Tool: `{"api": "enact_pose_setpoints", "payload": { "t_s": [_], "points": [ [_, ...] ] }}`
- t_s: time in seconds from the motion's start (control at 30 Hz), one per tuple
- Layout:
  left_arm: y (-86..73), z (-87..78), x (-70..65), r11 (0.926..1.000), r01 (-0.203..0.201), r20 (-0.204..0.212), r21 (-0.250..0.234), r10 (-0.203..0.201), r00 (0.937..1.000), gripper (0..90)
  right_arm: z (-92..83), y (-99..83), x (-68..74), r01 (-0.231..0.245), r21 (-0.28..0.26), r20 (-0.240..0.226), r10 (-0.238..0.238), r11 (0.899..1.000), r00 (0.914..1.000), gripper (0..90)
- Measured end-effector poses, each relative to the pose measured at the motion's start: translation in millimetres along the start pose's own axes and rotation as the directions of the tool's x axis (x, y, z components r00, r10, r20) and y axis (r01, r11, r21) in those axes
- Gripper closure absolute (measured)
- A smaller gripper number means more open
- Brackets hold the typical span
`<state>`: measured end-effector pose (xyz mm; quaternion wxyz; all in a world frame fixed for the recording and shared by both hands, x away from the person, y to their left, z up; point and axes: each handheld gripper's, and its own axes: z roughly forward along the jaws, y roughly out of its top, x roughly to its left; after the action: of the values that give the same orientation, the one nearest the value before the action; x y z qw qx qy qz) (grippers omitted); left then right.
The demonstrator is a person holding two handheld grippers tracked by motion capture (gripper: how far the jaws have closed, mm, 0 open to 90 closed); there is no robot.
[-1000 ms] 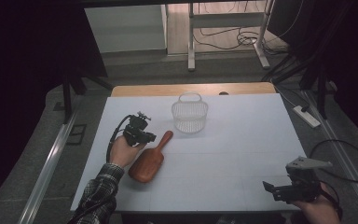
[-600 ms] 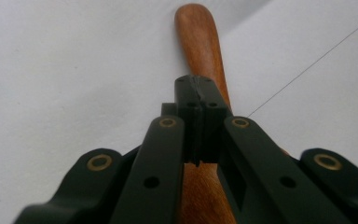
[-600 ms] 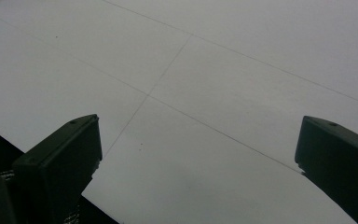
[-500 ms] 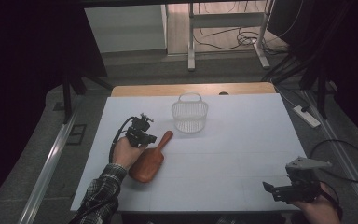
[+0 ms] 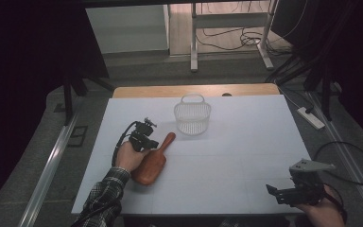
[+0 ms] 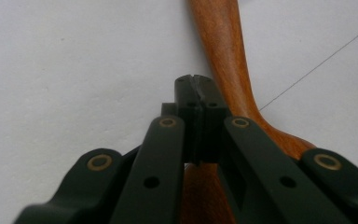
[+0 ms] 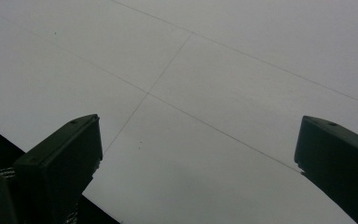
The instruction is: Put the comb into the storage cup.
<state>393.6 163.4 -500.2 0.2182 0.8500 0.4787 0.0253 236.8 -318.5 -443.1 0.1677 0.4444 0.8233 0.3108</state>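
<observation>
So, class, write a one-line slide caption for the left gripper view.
Left tongs, jaws shut together, hover beside the wooden scoop lying on the white table.

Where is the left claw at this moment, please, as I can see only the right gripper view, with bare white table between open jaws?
Observer: The left claw is at the near left of the table, right over a wooden scoop.
Operator: Is it gripping the scoop?
Observer: No. Its jaws are shut on each other with nothing between them, and the scoop's handle runs past beside and under them.
Operator: Is anything else on the table?
Observer: A clear plastic basket stands upright beyond the scoop, toward the far edge and apart from it.
</observation>
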Motion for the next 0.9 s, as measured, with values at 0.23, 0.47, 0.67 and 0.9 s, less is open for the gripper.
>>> {"api": "enact_pose_setpoints", "payload": {
  "t_s": [0.23, 0.47, 0.67, 0.9],
  "points": [
    [1.0, 3.6, -2.6, 1.0, 0.005, 0.031, 0.008, -0.005, 0.9995, 89.0, 0.1, 0.1, 0.2, 0.002, 0.001, 0.001, -0.002, 1.0, 1.0, 0.7],
    [4.0, 5.8, -10.8, 0.9999, -0.013, 0.026, 0.011, 0.012, 0.9996, 89.1, 0.3, 0.1, 0.6, 0.004, 0.002, 0.003, -0.004, 1.0, 1.0, 0.8],
    [7.6, 7.1, -20.9, 0.999, -0.043, 0.031, 0.014, 0.043, 0.9986, 89.1, 0.5, 0.2, 0.6, 0.005, 0.004, 0.003, -0.005, 1.0, 1.0, 0.8],
    [10.1, 8.5, -32.5, 0.9961, -0.084, 0.041, 0.028, 0.082, 0.9958, 89.1, 0.4, 0.0, 0.6, 0.005, 0.003, 0.003, -0.005, 1.0, 1.0, 0.8]
  ]
}}
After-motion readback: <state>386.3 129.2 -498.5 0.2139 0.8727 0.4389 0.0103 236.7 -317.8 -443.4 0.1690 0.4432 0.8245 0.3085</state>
